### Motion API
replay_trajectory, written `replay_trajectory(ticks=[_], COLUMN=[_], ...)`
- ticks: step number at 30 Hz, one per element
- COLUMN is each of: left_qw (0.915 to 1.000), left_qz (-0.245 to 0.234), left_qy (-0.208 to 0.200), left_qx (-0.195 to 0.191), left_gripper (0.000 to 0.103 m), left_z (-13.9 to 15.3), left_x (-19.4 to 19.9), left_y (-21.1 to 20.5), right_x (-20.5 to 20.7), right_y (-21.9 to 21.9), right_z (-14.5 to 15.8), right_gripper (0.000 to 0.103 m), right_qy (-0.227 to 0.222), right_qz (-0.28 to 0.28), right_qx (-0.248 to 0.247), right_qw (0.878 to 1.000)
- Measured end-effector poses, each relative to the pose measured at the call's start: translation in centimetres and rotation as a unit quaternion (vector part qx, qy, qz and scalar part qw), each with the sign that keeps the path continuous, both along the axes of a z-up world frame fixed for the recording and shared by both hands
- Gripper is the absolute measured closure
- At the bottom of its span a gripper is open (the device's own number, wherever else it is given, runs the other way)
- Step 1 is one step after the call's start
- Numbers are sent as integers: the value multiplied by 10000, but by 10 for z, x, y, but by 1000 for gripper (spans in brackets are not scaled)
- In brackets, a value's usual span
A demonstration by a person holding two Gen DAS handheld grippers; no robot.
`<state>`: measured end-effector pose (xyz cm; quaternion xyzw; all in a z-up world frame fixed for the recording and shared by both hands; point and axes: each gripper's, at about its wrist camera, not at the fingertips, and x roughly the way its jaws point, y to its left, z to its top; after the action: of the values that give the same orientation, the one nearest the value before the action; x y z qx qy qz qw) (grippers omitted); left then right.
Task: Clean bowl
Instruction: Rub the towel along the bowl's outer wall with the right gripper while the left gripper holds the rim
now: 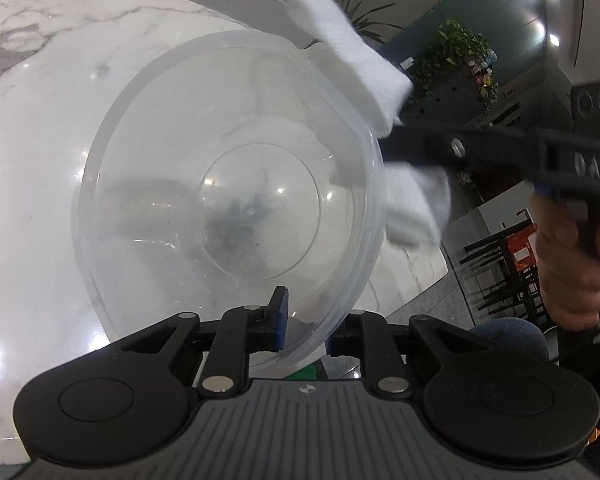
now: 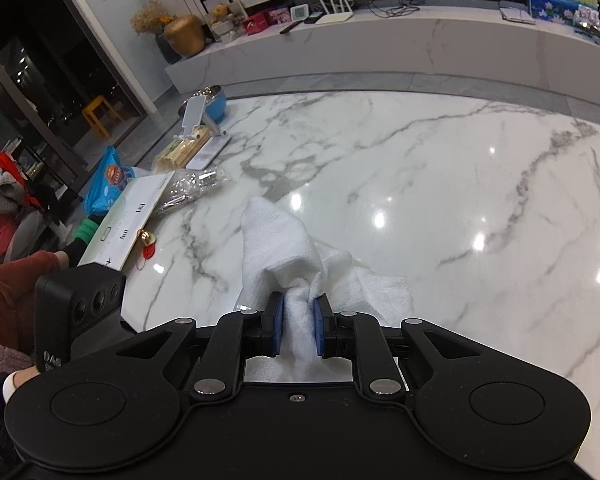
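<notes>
A: Left gripper?
B: Clamped on near rim of clear plastic bowl. One blue pad inside the wall, other finger outside, partly hidden behind the plastic. Bowl tipped up, opening toward left wrist camera, marble table seen through its base.

A: Right gripper?
B: Closed tight on bunched white cloth. Blue pads pressing it from both sides, loose ends fanning out ahead and right over the marble.

A: Cloth versus bowl?
B: In left wrist view, right gripper at bowl's right rim, cloth blurred, draped across far-right edge; one fold lower right. Touching inside wall or not: cannot tell, too blurred. Bare hand on the handle, right edge.

A: Rest of table?
B: Far left: white phone stand, blue metal bowl behind it, pack of wooden sticks, blue snack bag, white card, crinkled clear wrapper. Far side: marble ledge with gold vase and white router.
</notes>
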<state>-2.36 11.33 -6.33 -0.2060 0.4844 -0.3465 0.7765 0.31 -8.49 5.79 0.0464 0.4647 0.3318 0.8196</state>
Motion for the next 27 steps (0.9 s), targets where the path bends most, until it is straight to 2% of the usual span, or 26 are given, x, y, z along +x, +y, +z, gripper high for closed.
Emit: replay_trajectory(ticks=[4,17,27], left_qw=[10000,9989,9988], left_qz=[15,-348,-383], left_qy=[-7,-161,-188], left_qx=[1,259,234], left_gripper=[87,86,86], left_z=[3,-1,-5], left_x=[0,-3,2], left_y=[0,-10,-14], right_x=[1,4,6], right_y=[0,1,2], right_z=[-1,-3,-4], right_gripper=[88,88,88], right_qy=[25,104,166], right_qz=[13,55,88], right_qx=[2,9,14], right_qw=[10000,9999,9998])
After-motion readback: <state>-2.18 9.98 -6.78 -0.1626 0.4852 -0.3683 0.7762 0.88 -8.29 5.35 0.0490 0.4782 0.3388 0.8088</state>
